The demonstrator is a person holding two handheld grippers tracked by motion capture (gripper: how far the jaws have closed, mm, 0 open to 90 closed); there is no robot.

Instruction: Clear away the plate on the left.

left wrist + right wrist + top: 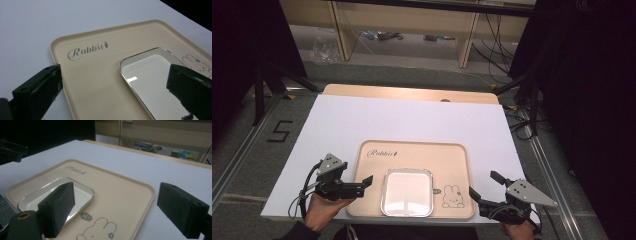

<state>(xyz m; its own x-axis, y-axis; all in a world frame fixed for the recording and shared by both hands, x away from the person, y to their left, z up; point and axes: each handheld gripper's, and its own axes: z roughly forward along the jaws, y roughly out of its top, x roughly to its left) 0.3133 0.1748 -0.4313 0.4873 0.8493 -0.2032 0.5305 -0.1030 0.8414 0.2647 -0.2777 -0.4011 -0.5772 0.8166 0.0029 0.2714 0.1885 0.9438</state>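
A beige tray point(412, 152) printed with "Rabbit" and a bunny drawing lies at the near middle of the white table cover. A shiny rectangular metal dish point(407, 192) rests in the tray's near part, empty. My left gripper point(362, 186) hovers at the tray's left edge, open, with nothing between its jaws. In the left gripper view the open left gripper point(115, 72) spans the tray point(95, 75) and the dish point(150, 80). My right gripper point(483, 183) is open beside the tray's right edge. The right gripper view shows the right gripper point(116, 187) above the tray point(120, 192) and the dish point(81, 192).
A white sheet point(412, 117) covers the wooden table point(412, 92). A black tape mark shaped like a 5 point(279, 131) is on the floor at the left. Wooden shelving point(412, 25) and cables point(492, 45) lie beyond the table. Dark curtains stand at both sides.
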